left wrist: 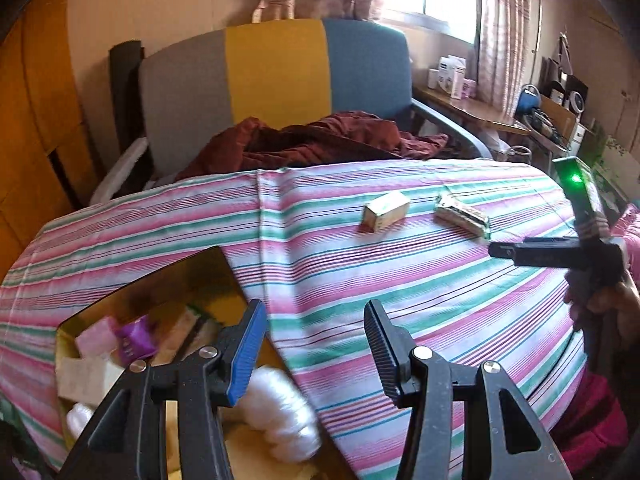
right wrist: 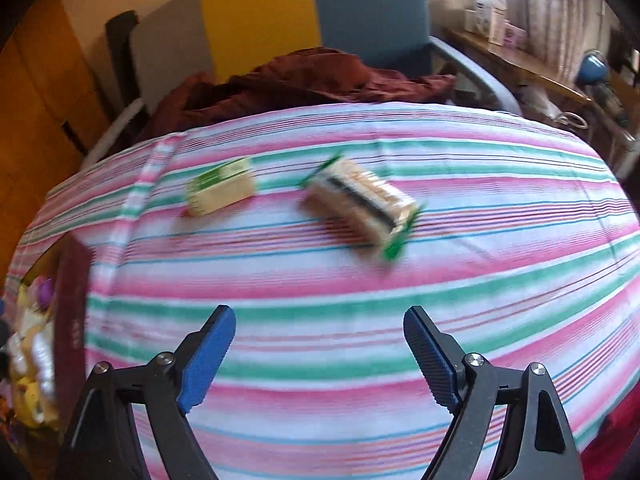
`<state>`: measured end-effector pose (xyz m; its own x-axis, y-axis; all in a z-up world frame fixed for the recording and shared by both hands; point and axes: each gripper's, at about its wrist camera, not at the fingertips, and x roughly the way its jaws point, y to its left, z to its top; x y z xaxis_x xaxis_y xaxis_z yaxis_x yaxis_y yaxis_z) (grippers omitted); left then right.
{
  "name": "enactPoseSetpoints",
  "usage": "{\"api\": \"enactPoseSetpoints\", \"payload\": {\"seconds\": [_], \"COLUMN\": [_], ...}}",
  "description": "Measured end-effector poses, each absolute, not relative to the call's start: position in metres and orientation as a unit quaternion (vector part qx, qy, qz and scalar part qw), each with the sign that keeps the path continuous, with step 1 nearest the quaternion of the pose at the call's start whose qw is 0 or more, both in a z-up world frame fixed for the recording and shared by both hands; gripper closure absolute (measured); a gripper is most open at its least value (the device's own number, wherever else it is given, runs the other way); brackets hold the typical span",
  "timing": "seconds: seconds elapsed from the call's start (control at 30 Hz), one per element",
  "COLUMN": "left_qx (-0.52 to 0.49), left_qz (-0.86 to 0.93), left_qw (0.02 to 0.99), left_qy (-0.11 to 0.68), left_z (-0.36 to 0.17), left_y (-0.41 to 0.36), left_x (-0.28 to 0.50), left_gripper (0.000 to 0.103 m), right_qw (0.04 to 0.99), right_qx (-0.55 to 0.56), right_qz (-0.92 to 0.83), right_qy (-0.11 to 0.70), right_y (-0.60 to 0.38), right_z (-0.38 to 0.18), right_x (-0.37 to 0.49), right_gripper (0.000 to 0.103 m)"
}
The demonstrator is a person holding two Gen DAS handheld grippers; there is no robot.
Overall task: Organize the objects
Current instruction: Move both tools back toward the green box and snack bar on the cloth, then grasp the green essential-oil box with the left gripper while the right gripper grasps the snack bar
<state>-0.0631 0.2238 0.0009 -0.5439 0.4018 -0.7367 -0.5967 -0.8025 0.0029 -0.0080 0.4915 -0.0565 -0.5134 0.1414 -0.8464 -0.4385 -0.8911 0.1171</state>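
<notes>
The left gripper point(left wrist: 316, 320) is hovering low over the striped cloth point(left wrist: 360, 280), and its jaws are standing spread with nothing between them. Its left finger is hanging over the edge of an open box point(left wrist: 192, 268) that is sitting at the near left of the cloth. Inside this box several small packets are lying together: a purple packet point(left wrist: 134, 338), pale ones, and a white puffy bag point(left wrist: 280, 412) that is leaning over the box's near right rim.

The right gripper point(right wrist: 320, 344) is also hovering above the cloth, and its jaws are spread wide and holding nothing. In the left wrist view it is appearing at the right edge, with a green light point(left wrist: 576, 178) shining on it.

Two things are lying on the cloth, far from both grippers. A small carton point(right wrist: 222, 192) with green print is resting on the left. Just to its right, but apart from it, a wrapped packet point(right wrist: 360, 208) with green ends is lying at an angle; it is blurred in the right wrist view.

Behind the cloth a dark red garment point(left wrist: 320, 140) is lying on a chair point(left wrist: 276, 72) with grey, yellow and blue panels.
</notes>
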Motion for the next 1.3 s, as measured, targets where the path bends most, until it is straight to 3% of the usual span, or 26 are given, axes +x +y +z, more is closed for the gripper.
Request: {"api": "enactPoseSetpoints", "payload": {"seconds": [0.37,0.63,0.7,0.77,0.8,0.87,1.17,1.23,1.3], "left_qx": [-0.410,-0.430,-0.438,-0.446,-0.448,-0.454,-0.446,-0.442,-0.432], "left_qz": [0.847,0.831,0.824,0.821,0.820,0.817,0.809,0.804,0.801], "left_qw": [0.310,0.320,0.325,0.324,0.322,0.322,0.338,0.346,0.353], "left_qy": [0.134,0.152,0.154,0.153,0.153,0.148,0.181,0.195,0.216], "left_z": [-0.011,-0.025,-0.030,-0.035,-0.036,-0.040,-0.049,-0.053,-0.057], "left_y": [0.275,0.317,0.329,0.338,0.342,0.349,0.384,0.394,0.405], "left_x": [-0.088,-0.114,-0.122,-0.132,-0.136,-0.145,-0.169,-0.171,-0.174], "left_gripper": [0.051,0.042,0.041,0.038,0.037,0.037,0.025,0.023,0.023], "right_qw": [0.179,0.156,0.152,0.148,0.144,0.139,0.106,0.090,0.074], "right_qx": [-0.487,-0.523,-0.527,-0.531,-0.535,-0.541,-0.555,-0.551,-0.545], "right_qz": [0.849,0.836,0.835,0.833,0.832,0.830,0.825,0.830,0.835], "right_qy": [0.098,0.057,0.048,0.031,0.026,0.015,-0.016,-0.002,0.013], "right_y": [0.533,0.547,0.548,0.546,0.546,0.543,0.515,0.511,0.510], "right_z": [-0.076,-0.100,-0.102,-0.102,-0.101,-0.100,-0.100,-0.098,-0.096], "right_x": [-0.068,-0.109,-0.113,-0.113,-0.111,-0.106,-0.062,-0.053,-0.047], "right_gripper": [0.013,0.014,0.026,0.052,0.060,0.071,0.071,0.066,0.050]}}
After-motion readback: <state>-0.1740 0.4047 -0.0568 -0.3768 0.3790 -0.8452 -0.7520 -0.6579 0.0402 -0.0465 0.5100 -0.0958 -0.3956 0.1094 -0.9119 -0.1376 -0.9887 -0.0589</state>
